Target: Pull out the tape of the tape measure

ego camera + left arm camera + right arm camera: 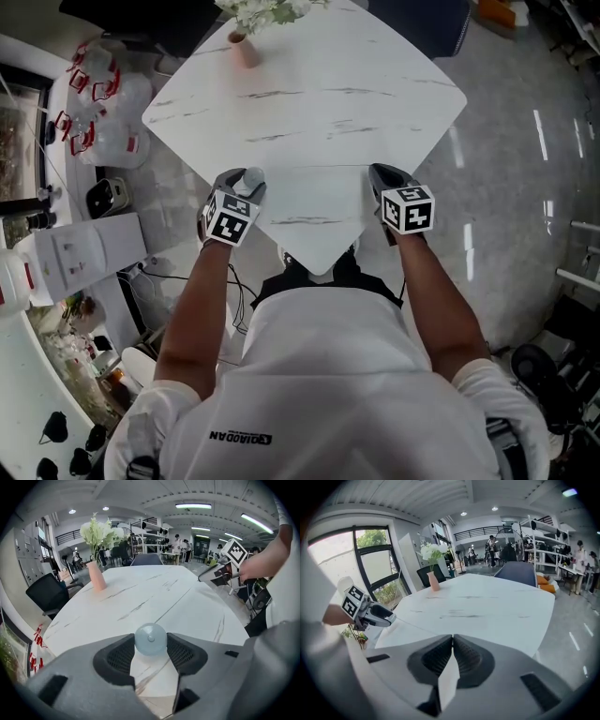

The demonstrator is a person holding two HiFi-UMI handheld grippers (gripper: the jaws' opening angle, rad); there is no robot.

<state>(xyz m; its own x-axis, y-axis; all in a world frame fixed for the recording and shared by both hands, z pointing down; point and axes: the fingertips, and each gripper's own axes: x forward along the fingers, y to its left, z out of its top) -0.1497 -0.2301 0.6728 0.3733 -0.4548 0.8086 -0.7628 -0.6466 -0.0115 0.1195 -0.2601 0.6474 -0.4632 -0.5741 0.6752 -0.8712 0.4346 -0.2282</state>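
The white table [319, 103] lies bare across the middle of the frame, leaving wide open room over its top. Only a pink vase [244, 49] with flowers stands near its upper-left edge. A dark chair [422, 23] sits beyond the table at the upper right.

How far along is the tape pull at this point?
Done: the left claw grips the round pale tape measure at the white table. In hand: nothing more; the right claw is shut and empty, apart from it. Left: no tape shows pulled out, so the whole pull remains.
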